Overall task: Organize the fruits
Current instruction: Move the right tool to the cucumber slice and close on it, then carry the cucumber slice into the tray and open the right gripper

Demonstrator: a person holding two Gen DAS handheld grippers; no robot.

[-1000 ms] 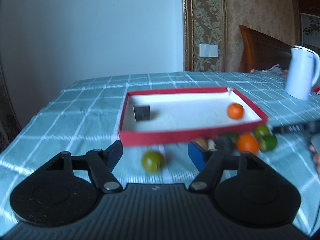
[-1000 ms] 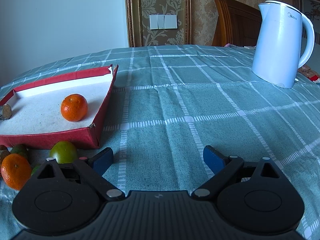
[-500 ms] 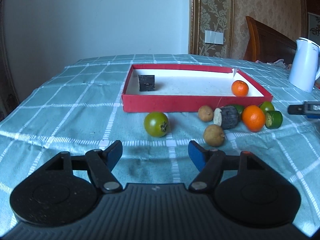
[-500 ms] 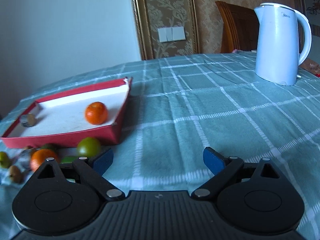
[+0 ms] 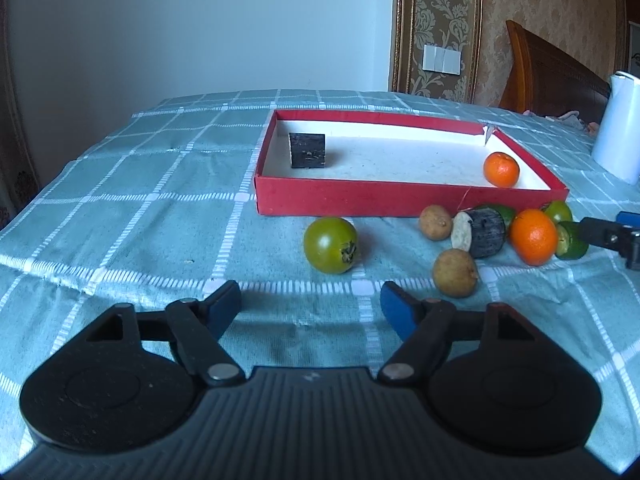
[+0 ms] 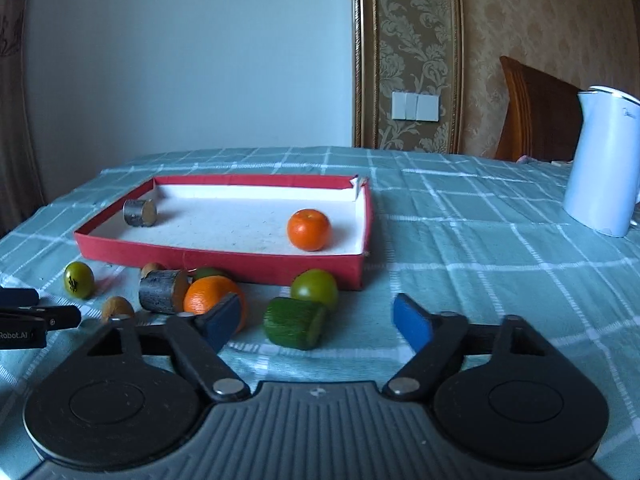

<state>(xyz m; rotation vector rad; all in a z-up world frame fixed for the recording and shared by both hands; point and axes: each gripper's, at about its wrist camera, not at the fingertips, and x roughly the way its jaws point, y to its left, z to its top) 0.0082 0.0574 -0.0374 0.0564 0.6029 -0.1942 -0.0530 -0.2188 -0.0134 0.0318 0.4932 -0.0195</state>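
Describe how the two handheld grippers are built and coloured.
The two match. The left gripper and the right gripper each have two blue fingertip pads on black linkage arms with silver pivot pins, two round black discs and a ribbed dark grey body with a small logo. Seen from the right wrist camera, the left one's finger carries white "Robot.AI" lettering. No cables, hands or sleeves show.

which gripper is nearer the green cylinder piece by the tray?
Right. The right gripper has the green cylinder piece just ahead of its open jaws. The left gripper sits well off to the side, past the big orange.
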